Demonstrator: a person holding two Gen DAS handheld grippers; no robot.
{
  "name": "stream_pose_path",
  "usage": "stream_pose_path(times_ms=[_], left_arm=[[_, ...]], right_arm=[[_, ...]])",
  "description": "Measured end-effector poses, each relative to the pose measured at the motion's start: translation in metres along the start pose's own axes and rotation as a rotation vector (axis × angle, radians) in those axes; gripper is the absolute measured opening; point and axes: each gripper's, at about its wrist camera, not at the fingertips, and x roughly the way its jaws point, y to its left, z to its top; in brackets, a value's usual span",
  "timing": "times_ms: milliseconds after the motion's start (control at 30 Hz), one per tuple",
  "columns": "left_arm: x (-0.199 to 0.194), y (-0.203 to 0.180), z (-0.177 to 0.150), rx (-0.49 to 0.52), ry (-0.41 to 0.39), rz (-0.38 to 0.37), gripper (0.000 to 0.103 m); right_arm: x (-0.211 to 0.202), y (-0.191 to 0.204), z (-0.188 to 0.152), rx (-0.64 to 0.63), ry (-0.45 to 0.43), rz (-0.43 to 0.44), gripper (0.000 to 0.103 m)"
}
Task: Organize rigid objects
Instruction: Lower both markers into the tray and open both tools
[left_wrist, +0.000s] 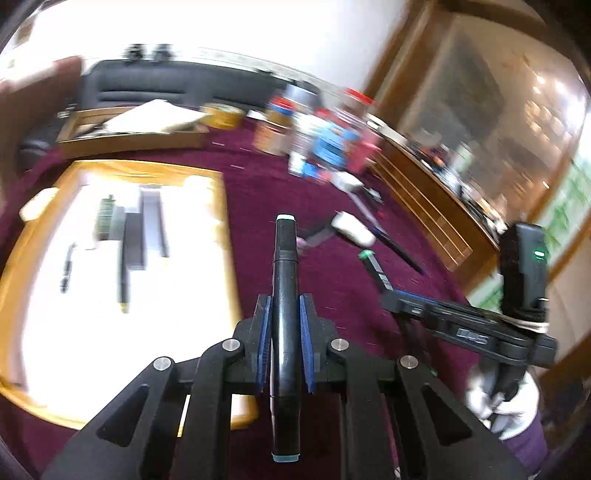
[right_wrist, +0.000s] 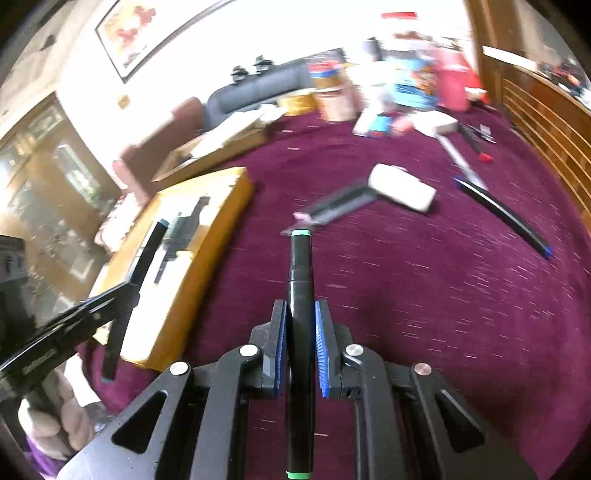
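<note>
In the left wrist view my left gripper (left_wrist: 286, 306) is shut on a black marker with pale teal caps (left_wrist: 284, 258), held lengthwise above the maroon cloth beside a wooden tray (left_wrist: 231, 236). The tray's white floor holds several dark pens (left_wrist: 133, 236). In the right wrist view my right gripper (right_wrist: 301, 314) is shut on a black marker with green caps (right_wrist: 301, 273) over the cloth. The left gripper (right_wrist: 131, 291) and its teal-capped marker (right_wrist: 149, 251) hang over the tray (right_wrist: 207, 251). The right gripper (left_wrist: 393, 297) and the green-capped marker (left_wrist: 375, 264) show at the right of the left wrist view.
On the cloth lie a white block (right_wrist: 402, 188), a dark bar with a pink tip (right_wrist: 340, 201) and a black pen with blue ends (right_wrist: 506, 214). Jars and boxes (left_wrist: 325, 136) crowd the far side. A second wooden tray with paper (left_wrist: 140, 129) stands behind. A wooden rail (left_wrist: 424, 206) borders the right.
</note>
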Motion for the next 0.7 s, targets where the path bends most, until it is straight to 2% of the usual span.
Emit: stream_pose_path(times_ms=[67,133,233,367,533,700], left_arm=[[-0.005,0.033,0.004,-0.055,-0.005,0.058,0.013],[-0.006,0.061,0.004,-0.106,0.007,0.090,0.013],[-0.004,0.107,0.003,-0.171,0.041,0.178,0.013],[0.004,0.144,-0.006,-0.228,0.097,0.223,0.013],[0.019,0.153,-0.005,-0.204,0.140,0.257,0.013],[0.029,0.160,-0.002,-0.210,0.161,0.241,0.013]], right_arm=[[0.009,0.023,0.006,-0.019,0.016,0.048,0.013],[0.023,0.049,0.013,-0.039,0.034,0.082,0.013],[0.047,0.082,0.019,-0.051,0.069,0.134,0.013],[0.086,0.118,0.020,-0.049,0.132,0.184,0.013],[0.138,0.154,0.014,-0.038,0.229,0.209,0.013],[0.171,0.176,0.010,-0.034,0.283,0.194,0.013]])
